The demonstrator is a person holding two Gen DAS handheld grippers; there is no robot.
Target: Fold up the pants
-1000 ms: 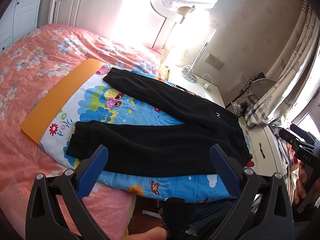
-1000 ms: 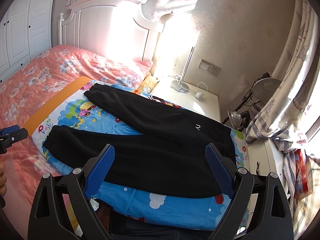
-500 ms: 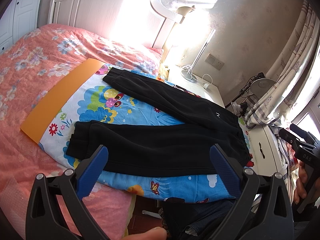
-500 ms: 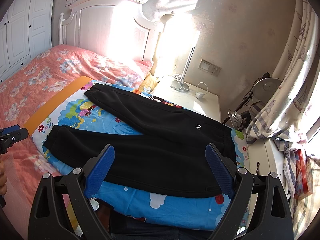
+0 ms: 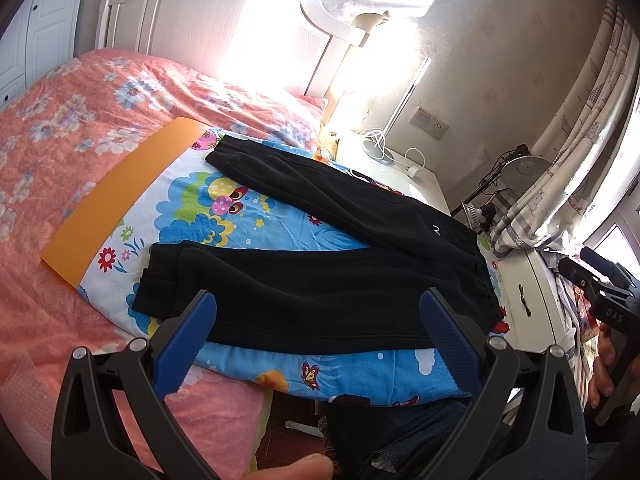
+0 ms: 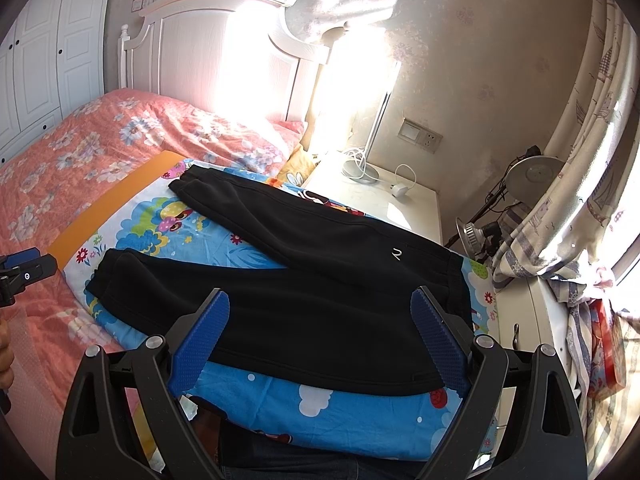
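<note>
Where pants [image 5: 320,280] lie, cartoon sheet [image 5: 224,216], nightstand [image 6: 384,196]

Open air above the black pants [image 5: 320,292], spread flat on the cartoon sheet [image 5: 224,216] with 2 legs splayed apart. Nothing stacked on the cloth. Left gripper [image 5: 318,332] and right gripper [image 6: 320,328] held clear above the near edge, jaws wide, nothing between. Bare pink quilt [image 5: 64,128] to the left; nightstand [image 6: 384,200] and curtain [image 6: 580,168] crowding the right side.
</note>
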